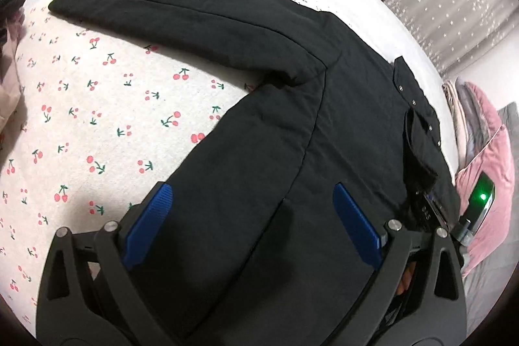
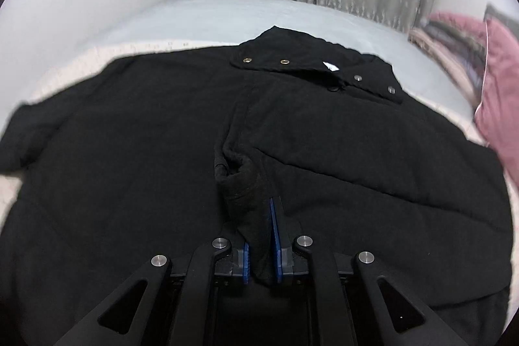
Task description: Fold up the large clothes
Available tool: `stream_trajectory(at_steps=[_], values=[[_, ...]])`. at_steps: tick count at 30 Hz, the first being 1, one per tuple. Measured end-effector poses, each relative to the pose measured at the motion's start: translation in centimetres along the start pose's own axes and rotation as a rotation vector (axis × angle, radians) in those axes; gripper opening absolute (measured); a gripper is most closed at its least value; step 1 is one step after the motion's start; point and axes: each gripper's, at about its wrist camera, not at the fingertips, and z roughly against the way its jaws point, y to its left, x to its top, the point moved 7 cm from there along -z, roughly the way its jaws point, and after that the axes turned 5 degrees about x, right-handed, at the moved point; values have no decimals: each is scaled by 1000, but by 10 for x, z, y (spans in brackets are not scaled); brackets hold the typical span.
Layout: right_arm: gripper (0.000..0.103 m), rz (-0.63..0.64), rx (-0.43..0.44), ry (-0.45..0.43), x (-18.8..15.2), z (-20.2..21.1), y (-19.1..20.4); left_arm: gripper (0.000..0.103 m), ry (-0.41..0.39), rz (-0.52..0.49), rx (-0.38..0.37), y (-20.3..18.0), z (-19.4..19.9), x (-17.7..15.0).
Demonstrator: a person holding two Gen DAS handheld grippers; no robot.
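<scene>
Black padded snap-front jacket (image 2: 129,135) flat on cherry-print bedsheet (image 1: 97,119); left gripper (image 1: 253,200) spread wide above it, right gripper (image 2: 259,216) pinching its dark cuff (image 2: 249,203).

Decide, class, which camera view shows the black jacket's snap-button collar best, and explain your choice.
The right wrist view: the collar lies spread facing the camera, its snaps and white label plain above the black jacket. The left wrist view shows the collar only edge-on near the frame's right side.
</scene>
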Motion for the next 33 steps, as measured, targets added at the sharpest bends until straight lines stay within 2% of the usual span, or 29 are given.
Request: stream_trajectory(at_steps=[4, 8, 10, 11, 12, 14, 17, 18, 19, 21, 24, 27, 29, 32, 33], values=[[24, -23, 104, 31, 3, 7, -10, 99, 10, -11, -1, -1, 1, -3], [33, 8, 143, 26, 2, 20, 6, 99, -5, -25, 5, -5, 4, -6], [45, 7, 160, 6, 4, 30, 21, 99, -4, -38, 8, -11, 1, -4], [60, -3, 169, -18, 5, 36, 23, 99, -3, -43, 8, -12, 0, -5], [70, -27, 170, -53, 9, 41, 23, 99, -3, -43, 8, -12, 1, -5], [72, -75, 165, -94, 14, 42, 20, 99, -7, -43, 13, -12, 0, -5], [72, -99, 67, -21, 9, 19, 17, 99, -7, -44, 12, -11, 0, -4], [72, -106, 59, 19, 3, 6, 17, 99, -7, -44, 15, -11, 0, -4], [73, -97, 39, 41, -2, -2, 18, 99, -7, -44, 18, -11, -1, -4], [76, -25, -31, 25, -3, -5, 27, 99, -7, -45, 20, -11, -1, -4], [75, 1, -69, 56, 0, 0, 35, 99, -9, -54, 25, -9, -2, -2], [76, 23, -105, 41, 0, 30, 38, 99, -11, -48, 43, -2, -4, 5], [76, 2, -116, 26, -17, 67, 33, 99, -10, -26, 62, 10, -6, 11], [85, -74, -8, 33, -60, 113, 16, 99, -19, 56, 95, 36, -9, 27], [85, -118, 20, 56, -77, 126, 4, 99, -23, 73, 106, 43, -11, 32]])
